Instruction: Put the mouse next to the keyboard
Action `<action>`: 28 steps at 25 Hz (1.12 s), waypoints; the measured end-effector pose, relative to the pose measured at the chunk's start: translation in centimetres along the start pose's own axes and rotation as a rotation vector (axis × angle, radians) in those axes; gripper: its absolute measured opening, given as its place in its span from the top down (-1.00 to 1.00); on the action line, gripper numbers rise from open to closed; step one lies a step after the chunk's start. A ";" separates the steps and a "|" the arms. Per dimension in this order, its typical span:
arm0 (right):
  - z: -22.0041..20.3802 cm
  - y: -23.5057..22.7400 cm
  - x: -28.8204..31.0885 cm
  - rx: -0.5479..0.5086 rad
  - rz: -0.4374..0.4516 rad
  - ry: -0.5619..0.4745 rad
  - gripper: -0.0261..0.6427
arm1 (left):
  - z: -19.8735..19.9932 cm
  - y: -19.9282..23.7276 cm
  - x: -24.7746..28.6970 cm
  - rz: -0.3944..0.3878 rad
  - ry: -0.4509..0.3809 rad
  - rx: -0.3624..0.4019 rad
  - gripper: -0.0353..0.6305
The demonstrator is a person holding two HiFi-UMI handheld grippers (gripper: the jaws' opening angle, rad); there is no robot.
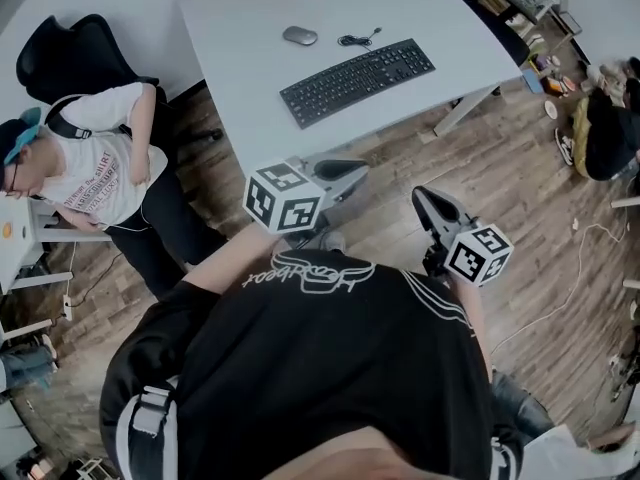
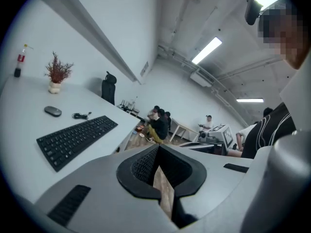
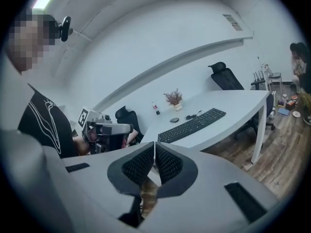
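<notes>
My left gripper (image 1: 352,169) and right gripper (image 1: 421,195), jaws closed on nothing, hang short of the desk (image 1: 455,28), the mouse (image 1: 299,36) ahead beyond the keyboard (image 1: 357,80): this looks like the approach step, and next I must reach and open over the mouse.
</notes>
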State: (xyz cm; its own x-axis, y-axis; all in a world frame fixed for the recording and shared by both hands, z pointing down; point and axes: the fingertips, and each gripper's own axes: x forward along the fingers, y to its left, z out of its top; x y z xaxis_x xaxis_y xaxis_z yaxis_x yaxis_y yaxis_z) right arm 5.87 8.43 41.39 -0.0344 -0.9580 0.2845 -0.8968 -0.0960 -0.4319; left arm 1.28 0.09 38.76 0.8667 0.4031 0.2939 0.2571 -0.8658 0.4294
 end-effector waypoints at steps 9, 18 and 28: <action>4.3 -1.2 8.1 -0.042 0.161 0.016 0.89 | 3.6 7.3 -0.6 0.126 -0.052 -0.032 0.88; 7.7 -2.1 15.6 -0.135 0.286 0.101 0.89 | 5.1 13.3 -3.1 0.283 -0.127 -0.121 0.88; 10.9 -1.5 24.9 -0.217 0.445 0.211 0.89 | 7.3 20.1 -6.0 0.415 -0.199 -0.199 0.88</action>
State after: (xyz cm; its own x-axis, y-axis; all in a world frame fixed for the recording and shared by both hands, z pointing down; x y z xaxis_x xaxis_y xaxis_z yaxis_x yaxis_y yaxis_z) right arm 11.14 -18.21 39.81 -0.4995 -0.8164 0.2899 -0.8452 0.3859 -0.3697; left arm 4.42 -21.91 39.43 0.9482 -0.0448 0.3144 -0.1967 -0.8601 0.4707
